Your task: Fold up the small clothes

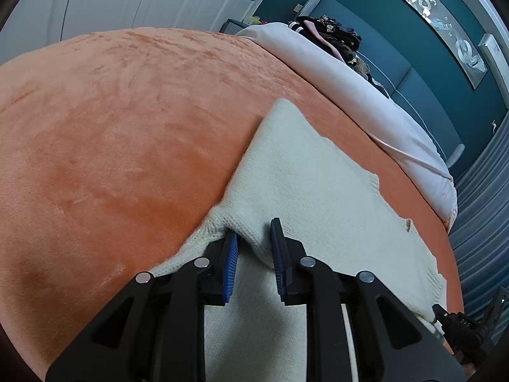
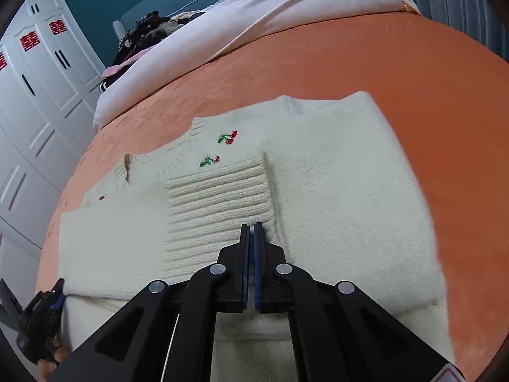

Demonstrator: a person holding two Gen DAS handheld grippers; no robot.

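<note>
I am folding the cream sweater (image 2: 334, 175) lying on the orange blanket (image 2: 429, 89): one sleeve (image 2: 219, 197) already folded across, right gripper (image 2: 251, 232) pressed together over its cuff, left gripper (image 1: 254, 242) spread around a knit ridge, final folds remaining.

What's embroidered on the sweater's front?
Small red cherries with green leaves on the cream knit sweater; clearest in the right wrist view.

Orange blanket (image 1: 111, 133) on the bed, white duvet (image 1: 366, 95) at 2 o'clock, dark clothes pile (image 1: 331, 33) at 1, white wardrobe doors (image 2: 35, 102) at 9
</note>
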